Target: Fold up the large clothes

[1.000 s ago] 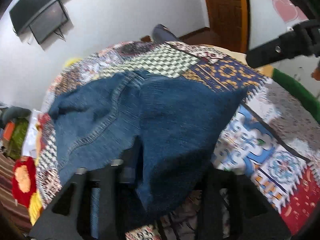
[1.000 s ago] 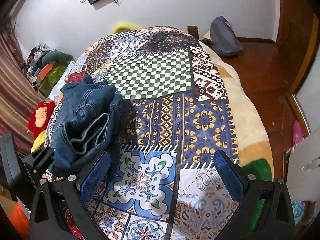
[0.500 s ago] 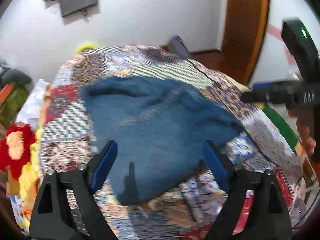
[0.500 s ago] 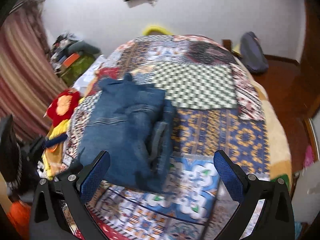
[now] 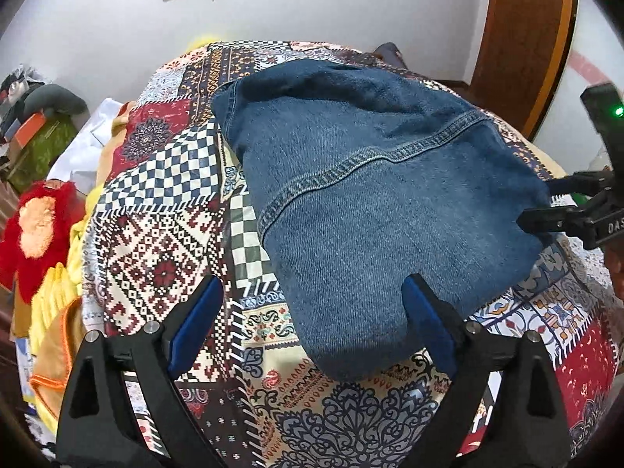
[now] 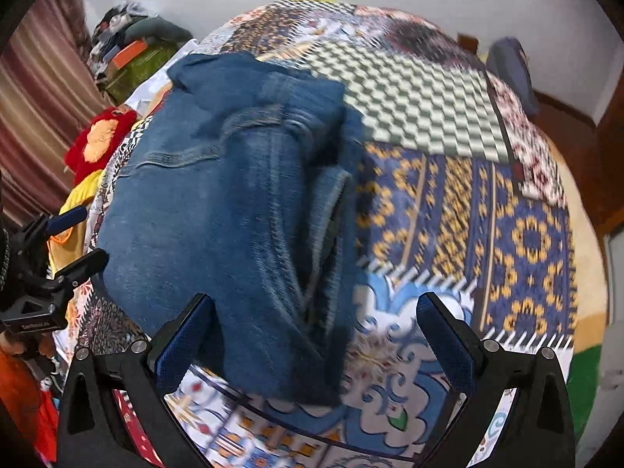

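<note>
Denim: the folded jeans [image 5: 382, 210] lie on the patchwork bedspread [image 5: 156, 234], nothing holding them.

Left wrist view: left gripper [image 5: 312, 323] has its jaws spread wide and empty. The near rounded end of the jeans sits low between the blue pads [image 5: 195, 319], overlapping the right-hand pad's side; whether it touches that pad I can't tell. The bundle's long axis runs from that near end up and away toward the far side of the bed, skewed right. The right gripper [image 5: 565, 214] shows at the frame's right edge, just beside the bundle's right-hand corner.

Right wrist view (blurred): the right gripper's jaws are spread, nothing pinched. The jeans' near end lies between the jaws, biased to the left-hand pad, with stacked hem edges exposed along the bundle's right flank. Long axis runs up and left. The left gripper shows at the left edge beside the bundle.

Judgement: both are close; the right sits squarer to the layered edge for the next fold.
</note>
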A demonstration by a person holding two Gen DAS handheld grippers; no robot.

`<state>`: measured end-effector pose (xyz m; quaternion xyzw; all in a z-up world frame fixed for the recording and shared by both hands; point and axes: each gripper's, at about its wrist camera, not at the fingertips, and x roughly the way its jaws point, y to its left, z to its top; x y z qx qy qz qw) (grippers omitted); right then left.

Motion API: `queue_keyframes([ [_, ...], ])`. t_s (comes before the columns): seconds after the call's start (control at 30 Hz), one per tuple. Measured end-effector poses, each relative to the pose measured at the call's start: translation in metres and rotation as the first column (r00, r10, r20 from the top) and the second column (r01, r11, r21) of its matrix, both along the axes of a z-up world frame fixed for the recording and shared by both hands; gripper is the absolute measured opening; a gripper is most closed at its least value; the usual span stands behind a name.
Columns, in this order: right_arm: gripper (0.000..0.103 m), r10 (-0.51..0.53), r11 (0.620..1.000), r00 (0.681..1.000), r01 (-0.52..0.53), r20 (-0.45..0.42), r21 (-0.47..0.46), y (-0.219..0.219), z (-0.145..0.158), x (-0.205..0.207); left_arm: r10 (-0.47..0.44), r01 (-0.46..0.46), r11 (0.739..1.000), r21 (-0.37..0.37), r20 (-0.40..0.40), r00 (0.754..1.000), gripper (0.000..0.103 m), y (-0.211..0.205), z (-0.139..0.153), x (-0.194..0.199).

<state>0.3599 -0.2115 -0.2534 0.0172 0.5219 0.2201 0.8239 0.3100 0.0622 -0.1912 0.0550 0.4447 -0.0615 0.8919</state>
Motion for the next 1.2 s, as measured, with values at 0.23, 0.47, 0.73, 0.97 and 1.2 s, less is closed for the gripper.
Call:
queue_keyframes([
  [0.23,0.103,-0.047,0.999,0.999,0.047,-0.023,0.0,-0.037,0.002,-0.002,-0.021,0.02,0.997,0.075,0.008,1.0,0.093,0.006,0.01,-0.005],
  [0.47,0.103,-0.067,0.998,0.992,0.067,0.103,0.006,-0.039,0.05,0.008,0.023,-0.036,0.989,0.143,0.09,0.996,0.093,0.028,0.041,0.019],
  [0.73,0.103,-0.025,0.995,0.992,0.013,0.122,0.102,-0.001,0.073,0.054,0.025,-0.033,0.998,0.062,0.131,0.991,0.094,0.03,0.063,0.081],
  [0.97,0.103,0.086,0.995,0.992,-0.091,0.097,0.051,0.057,0.063,0.111,0.038,-0.038,0.999,0.026,0.011,0.999,0.094,0.029,0.025,0.158],
  [1.2,0.103,0.164,0.985,0.984,-0.161,-0.062,0.055,0.086,0.025,0.157,0.068,-0.069,0.995,-0.069,-0.02,0.997,0.094,0.046,0.009,0.195],
])
